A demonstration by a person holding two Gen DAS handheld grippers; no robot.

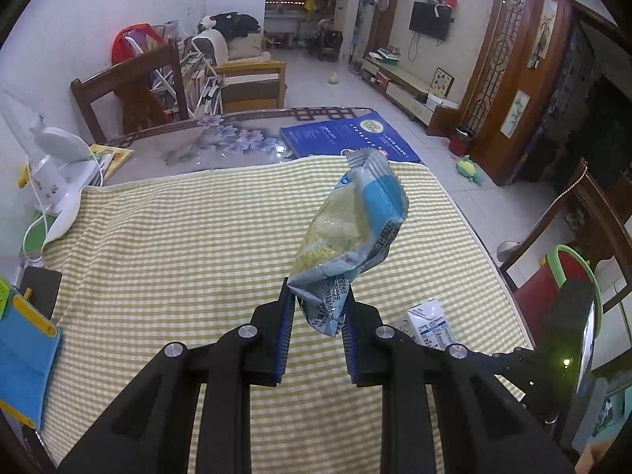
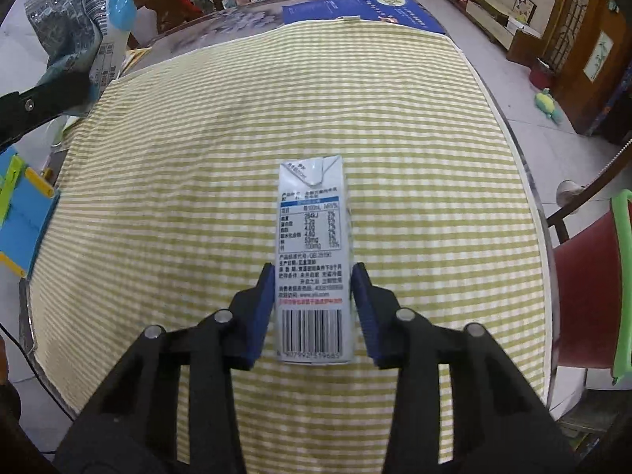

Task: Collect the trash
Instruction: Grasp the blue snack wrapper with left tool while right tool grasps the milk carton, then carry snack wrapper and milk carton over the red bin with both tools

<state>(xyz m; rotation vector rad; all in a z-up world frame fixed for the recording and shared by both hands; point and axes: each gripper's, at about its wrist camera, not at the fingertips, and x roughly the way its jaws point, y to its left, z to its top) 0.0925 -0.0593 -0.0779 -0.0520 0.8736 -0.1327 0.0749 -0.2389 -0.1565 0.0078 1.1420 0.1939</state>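
My left gripper (image 1: 318, 300) is shut on a crumpled blue and yellow snack wrapper (image 1: 351, 233) and holds it up above the striped cloth (image 1: 177, 245). The wrapper also shows in the right wrist view (image 2: 79, 35) at the top left. A white milk carton (image 2: 312, 252) lies flat on the cloth between the fingers of my right gripper (image 2: 313, 276). The left blue pad (image 2: 262, 308) touches the carton's side; the right pad (image 2: 365, 312) stands a small gap off it. The carton also shows in the left wrist view (image 1: 432, 322), right of my left gripper.
A blue book (image 1: 347, 134) lies at the table's far edge. A white desk lamp (image 1: 55, 173) and a blue and yellow item (image 1: 23, 351) sit at the left. Wooden chairs stand behind (image 1: 126, 91) and to the right (image 2: 588, 276).
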